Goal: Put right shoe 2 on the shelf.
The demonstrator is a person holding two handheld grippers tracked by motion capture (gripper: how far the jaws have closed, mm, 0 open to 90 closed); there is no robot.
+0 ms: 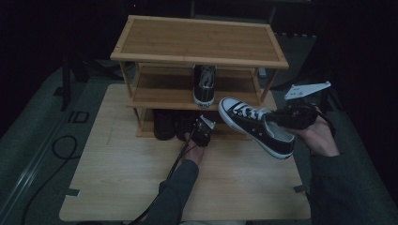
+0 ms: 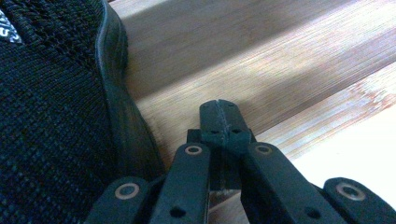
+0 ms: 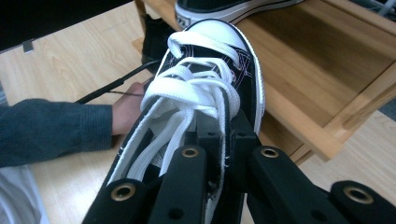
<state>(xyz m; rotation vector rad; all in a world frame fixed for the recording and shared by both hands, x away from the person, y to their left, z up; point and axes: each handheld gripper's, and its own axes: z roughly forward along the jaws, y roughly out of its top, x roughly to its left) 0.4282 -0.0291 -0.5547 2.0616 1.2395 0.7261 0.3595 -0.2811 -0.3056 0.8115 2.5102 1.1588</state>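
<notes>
Your right gripper (image 1: 281,117) is clenched on the collar of the black-and-white sneaker (image 1: 253,125), one jaw inside the opening and one outside, holding it in the air just in front of the wooden shoe rack (image 1: 199,42) with the toe toward the middle shelf (image 3: 299,93). Keep that pinch firm: the shoe hangs long from one edge and could swing. Its mate (image 1: 204,84) already sits on that shelf, so bring the toe in level and set this one beside it, clear of the front rail and the post. Your left gripper (image 2: 219,116) is clamped shut on nothing, low beside the dark shoes (image 1: 165,124) on the bottom shelf; keep it out of the way
</notes>
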